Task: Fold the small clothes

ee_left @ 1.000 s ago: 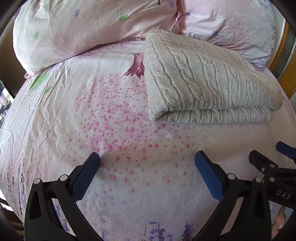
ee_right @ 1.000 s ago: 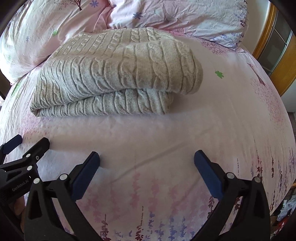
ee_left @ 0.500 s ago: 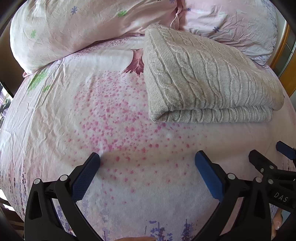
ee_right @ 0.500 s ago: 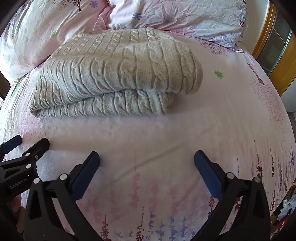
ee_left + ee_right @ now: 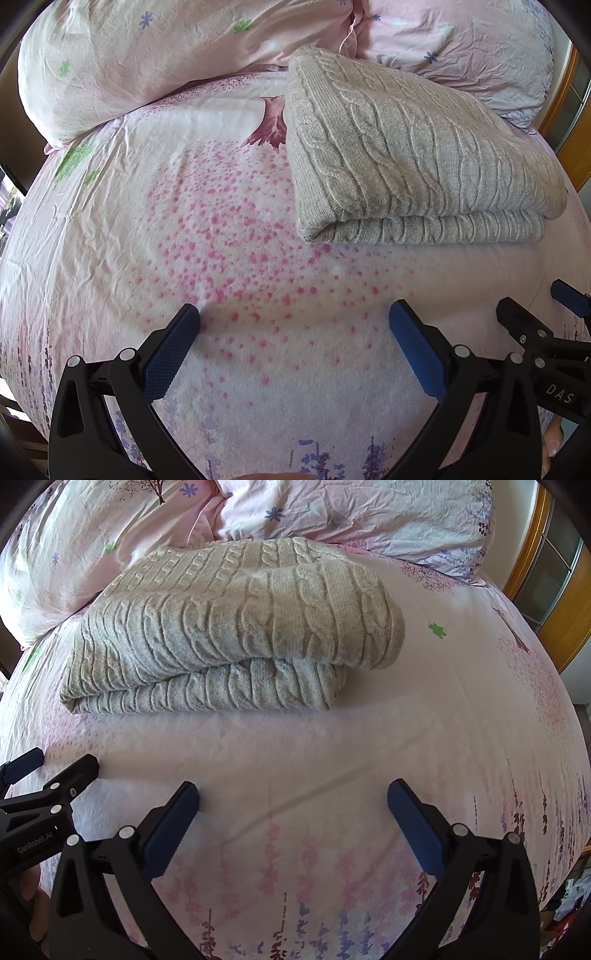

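A grey cable-knit sweater (image 5: 406, 155) lies folded in a neat rectangle on the pink flowered bed sheet (image 5: 184, 221); it also shows in the right wrist view (image 5: 229, 627). My left gripper (image 5: 293, 317) is open and empty, just above the sheet, short of the sweater's near-left corner. My right gripper (image 5: 293, 797) is open and empty, short of the sweater's near edge. Each gripper shows at the edge of the other's view: the right one (image 5: 535, 325) and the left one (image 5: 51, 771).
Two pink flowered pillows (image 5: 147, 62) (image 5: 369, 513) lie behind the sweater. A wooden frame (image 5: 546, 590) with glass stands at the far right. The bed's edge drops off at the right (image 5: 576, 812).
Both grippers stay open and nearly still. The left view has drifted back slightly, so the sweater sits a little lower in frame.
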Available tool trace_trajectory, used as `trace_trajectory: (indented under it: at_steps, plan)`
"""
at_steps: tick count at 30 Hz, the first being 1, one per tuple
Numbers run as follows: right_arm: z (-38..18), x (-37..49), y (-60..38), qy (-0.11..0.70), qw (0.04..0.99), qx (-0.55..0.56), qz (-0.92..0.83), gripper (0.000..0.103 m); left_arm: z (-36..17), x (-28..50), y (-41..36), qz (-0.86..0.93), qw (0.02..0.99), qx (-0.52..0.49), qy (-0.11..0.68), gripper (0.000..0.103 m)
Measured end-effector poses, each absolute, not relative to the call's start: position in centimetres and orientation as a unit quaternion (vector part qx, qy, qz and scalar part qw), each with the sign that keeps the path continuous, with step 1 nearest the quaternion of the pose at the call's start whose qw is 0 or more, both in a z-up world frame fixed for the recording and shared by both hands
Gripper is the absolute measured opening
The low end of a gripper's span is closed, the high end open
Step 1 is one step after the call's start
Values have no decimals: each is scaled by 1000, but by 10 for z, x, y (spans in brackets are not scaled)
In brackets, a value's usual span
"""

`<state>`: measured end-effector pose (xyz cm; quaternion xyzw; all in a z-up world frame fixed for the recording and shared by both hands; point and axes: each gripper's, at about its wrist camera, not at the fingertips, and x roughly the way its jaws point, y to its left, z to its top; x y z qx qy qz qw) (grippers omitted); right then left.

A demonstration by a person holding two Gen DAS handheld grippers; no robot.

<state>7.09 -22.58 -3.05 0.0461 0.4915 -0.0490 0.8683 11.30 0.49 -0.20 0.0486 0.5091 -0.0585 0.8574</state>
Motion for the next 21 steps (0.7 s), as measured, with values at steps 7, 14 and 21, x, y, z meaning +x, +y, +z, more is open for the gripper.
trace_trajectory:
  at_steps: [7, 14, 21]
  plan:
    - [-30, 71, -226, 491, 869, 46, -49, 101, -2, 113, 5, -58, 857, 48, 510, 102]
    - [-30, 71, -226, 490, 869, 46, -50, 101, -3, 114, 5, -57, 854, 48, 515, 102]
    - [-30, 70, -225, 490, 869, 47, -51, 101, -4, 115, 5, -57, 852, 48, 518, 102]
